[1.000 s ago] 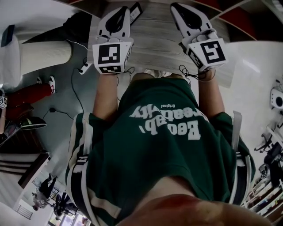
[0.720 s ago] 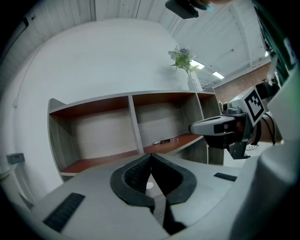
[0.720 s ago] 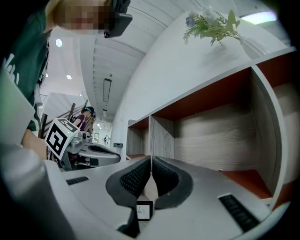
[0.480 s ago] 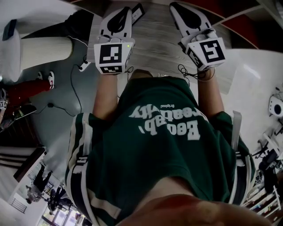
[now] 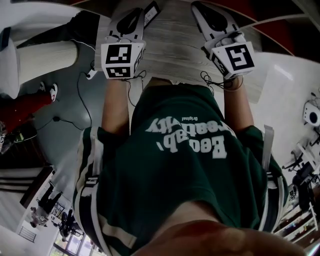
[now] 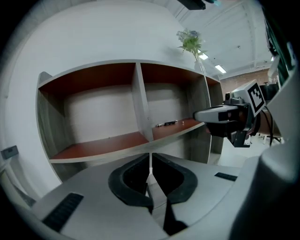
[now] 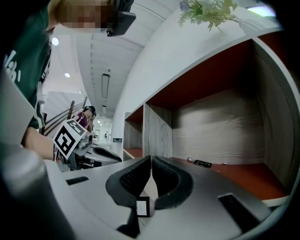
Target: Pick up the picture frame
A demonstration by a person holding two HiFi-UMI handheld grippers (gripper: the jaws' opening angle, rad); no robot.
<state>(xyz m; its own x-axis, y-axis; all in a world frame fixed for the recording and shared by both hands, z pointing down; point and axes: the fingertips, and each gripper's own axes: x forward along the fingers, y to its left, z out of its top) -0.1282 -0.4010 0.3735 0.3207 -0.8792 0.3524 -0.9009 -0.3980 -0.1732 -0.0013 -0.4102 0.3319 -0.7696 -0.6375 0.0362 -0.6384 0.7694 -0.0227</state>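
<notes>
- The left hand-held gripper (image 6: 150,161), grey-bodied with black pads, had its jaws pressed together with nothing between them.
- The right hand-held gripper (image 7: 151,159), of the same make, also had its jaws together, with only a thin slit between the pads and no object in it.
- In the head view both grippers pointed forward, side by side and apart, above a pale grey wood-grain surface (image 5: 172,45).
- A dark flat rectangle with a pale edge (image 5: 152,10) lay on that surface just beside the left gripper's tip. Whether this was the picture frame could not be told, and neither gripper touched it.
- Ahead stood a grey wood-grain shelf unit with red-brown boards (image 6: 140,101), split by an upright divider into two open compartments.
- A small black pen-like stick (image 7: 202,163) lay on the board of the right compartment, near the back wall.
- A clear vase of green sprigs (image 6: 191,43) stood on top of the unit.
- The person wore a dark green T-shirt with white lettering (image 5: 185,165).
</notes>
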